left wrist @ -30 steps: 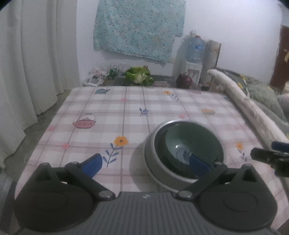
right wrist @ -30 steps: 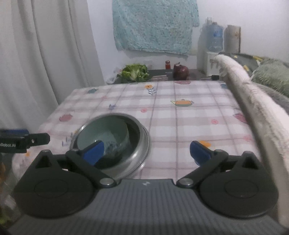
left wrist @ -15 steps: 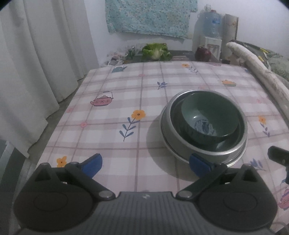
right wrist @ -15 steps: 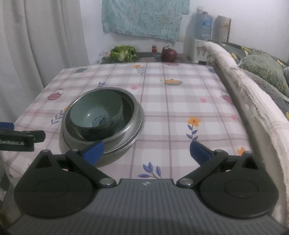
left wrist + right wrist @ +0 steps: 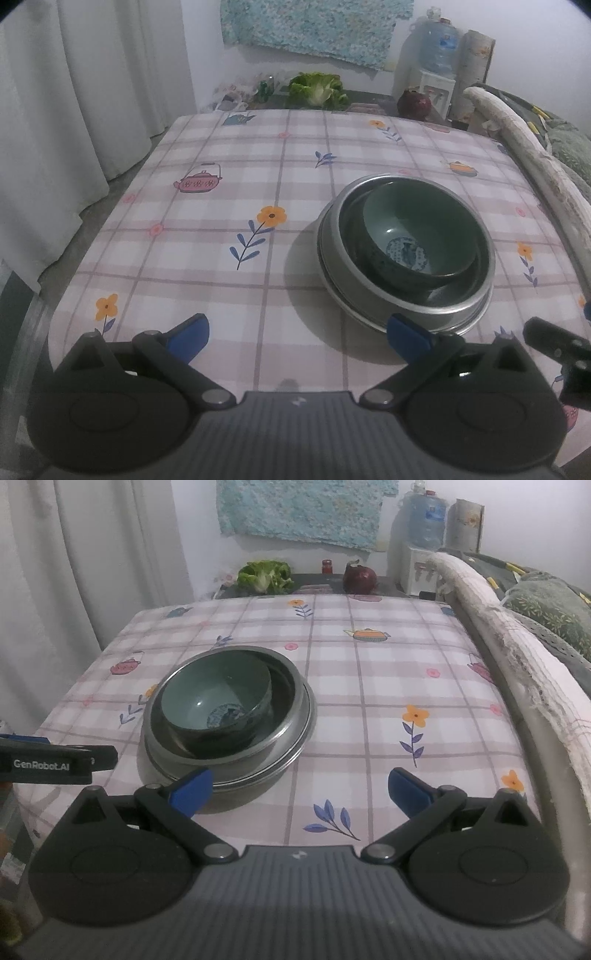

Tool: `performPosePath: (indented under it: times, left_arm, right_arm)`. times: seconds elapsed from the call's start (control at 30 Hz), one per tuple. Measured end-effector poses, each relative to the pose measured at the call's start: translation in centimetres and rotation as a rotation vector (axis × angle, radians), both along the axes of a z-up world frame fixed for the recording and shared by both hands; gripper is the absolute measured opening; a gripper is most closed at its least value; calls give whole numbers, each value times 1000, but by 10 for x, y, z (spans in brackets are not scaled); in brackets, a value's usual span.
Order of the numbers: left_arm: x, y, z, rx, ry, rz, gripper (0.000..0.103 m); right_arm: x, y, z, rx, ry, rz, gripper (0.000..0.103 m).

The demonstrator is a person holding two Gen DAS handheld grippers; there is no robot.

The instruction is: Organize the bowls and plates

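A dark green ceramic bowl (image 5: 417, 236) (image 5: 216, 705) with a blue pattern inside sits nested in a stack of metal dishes (image 5: 332, 254) (image 5: 295, 716) on the checked tablecloth. My left gripper (image 5: 297, 336) hangs open near the table's front edge, left of and nearer than the stack, with nothing between its blue-tipped fingers. My right gripper (image 5: 299, 792) is open too, empty, to the right of and nearer than the stack. Each gripper shows at the edge of the other's view: the right one (image 5: 554, 343), the left one (image 5: 55, 762).
The table (image 5: 229, 192) is covered by a pink plaid cloth with flower and teapot prints. A curtain (image 5: 74, 92) hangs at the left. A padded rail and bedding (image 5: 517, 657) run along the right. A lettuce (image 5: 264, 576), a red onion (image 5: 360, 578) and a water dispenser stand beyond the far edge.
Both grippers have drawn back and up from the stack, so more of the table shows. The left gripper's right finger no longer overlaps the bowl. The bowl and dishes stay put.
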State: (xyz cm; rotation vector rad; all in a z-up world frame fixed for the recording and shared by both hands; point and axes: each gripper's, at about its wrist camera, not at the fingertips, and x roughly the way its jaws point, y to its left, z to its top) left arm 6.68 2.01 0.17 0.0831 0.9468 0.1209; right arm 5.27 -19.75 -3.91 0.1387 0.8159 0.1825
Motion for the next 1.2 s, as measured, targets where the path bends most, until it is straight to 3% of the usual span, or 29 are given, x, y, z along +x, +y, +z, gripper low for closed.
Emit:
performPosePath:
  times: [1.2]
  left_arm:
    - [1, -2, -6, 6, 28, -14, 103]
  right_arm:
    - [4, 3, -4, 15, 24, 8, 102]
